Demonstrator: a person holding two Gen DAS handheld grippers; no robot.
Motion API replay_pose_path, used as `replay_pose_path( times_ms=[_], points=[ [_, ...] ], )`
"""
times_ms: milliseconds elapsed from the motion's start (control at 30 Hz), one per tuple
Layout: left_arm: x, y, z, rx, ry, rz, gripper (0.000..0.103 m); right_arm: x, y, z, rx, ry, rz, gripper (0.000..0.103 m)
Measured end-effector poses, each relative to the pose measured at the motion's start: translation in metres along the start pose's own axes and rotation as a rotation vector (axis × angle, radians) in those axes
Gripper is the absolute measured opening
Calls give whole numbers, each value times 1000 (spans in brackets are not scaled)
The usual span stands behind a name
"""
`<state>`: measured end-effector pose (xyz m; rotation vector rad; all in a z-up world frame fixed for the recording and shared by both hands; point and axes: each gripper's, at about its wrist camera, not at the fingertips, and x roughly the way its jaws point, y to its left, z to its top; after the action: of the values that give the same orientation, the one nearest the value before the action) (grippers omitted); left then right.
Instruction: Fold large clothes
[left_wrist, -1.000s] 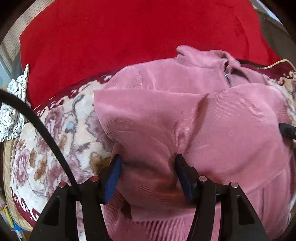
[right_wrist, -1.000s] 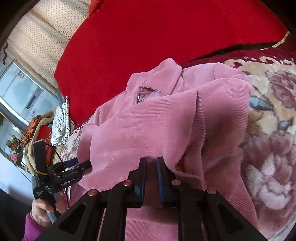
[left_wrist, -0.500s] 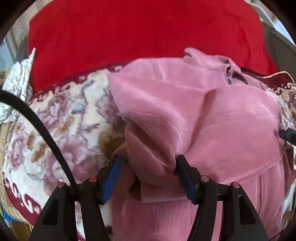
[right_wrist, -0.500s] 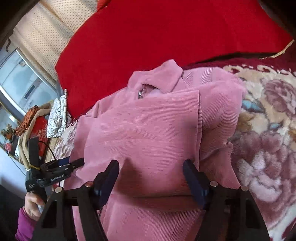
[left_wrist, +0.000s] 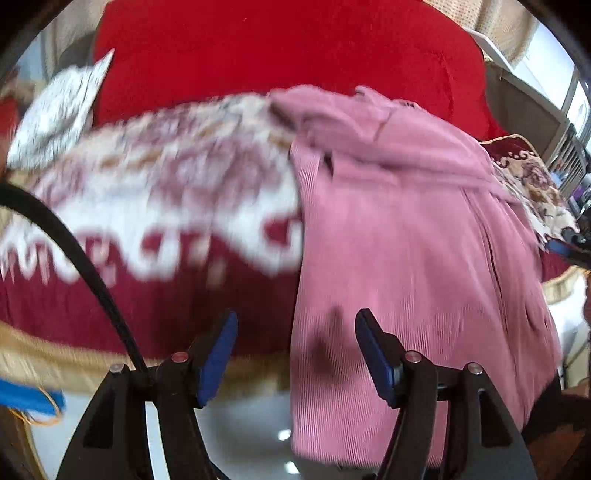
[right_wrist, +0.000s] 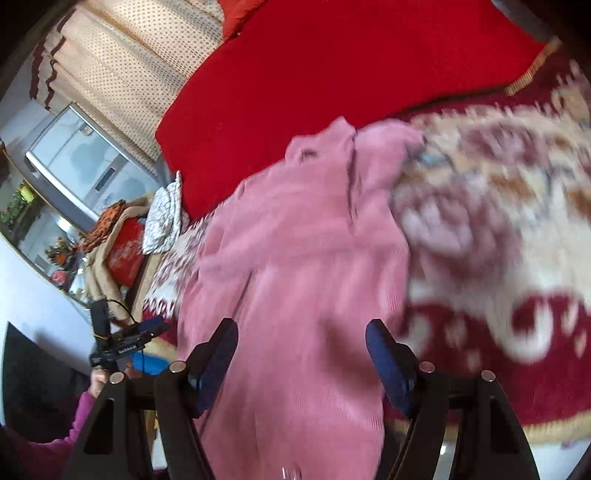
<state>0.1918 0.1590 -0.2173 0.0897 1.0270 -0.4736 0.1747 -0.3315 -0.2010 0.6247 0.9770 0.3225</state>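
On the floral cream-and-maroon bedcover (left_wrist: 155, 206) we've just let go: a second ago our right tool (right_wrist: 301, 354) was pinched on the pink corduroy jacket (left_wrist: 406, 258) and our left tool (left_wrist: 295, 350) straddled a bunched sleeve, and now both stand wide and empty, pulled back toward the bed's edge, so the sleeve folds look done and the jacket lies as a narrow strip, collar toward the red plush blanket (left_wrist: 288, 51), hem hanging over the edge. Nothing blocks the next lengthwise fold, we reckon, though the white patterned cloth (left_wrist: 55, 110) sits off left and motion blur hides the creases.
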Motion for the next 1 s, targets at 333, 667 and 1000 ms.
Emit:
replay_pose_path(
  times_ms=[333,667,1000],
  points=[
    [-5,35,-68,-156,-82,-154,67,24,-58,-53,194,24,70,76],
    [13,39,-79,-159,-66,-262,48,35,-11,-47,52,62,115,71],
    [51,34,-62,-180,25,-429,67,65,-18,-48,120,145,57,61]
  ],
)
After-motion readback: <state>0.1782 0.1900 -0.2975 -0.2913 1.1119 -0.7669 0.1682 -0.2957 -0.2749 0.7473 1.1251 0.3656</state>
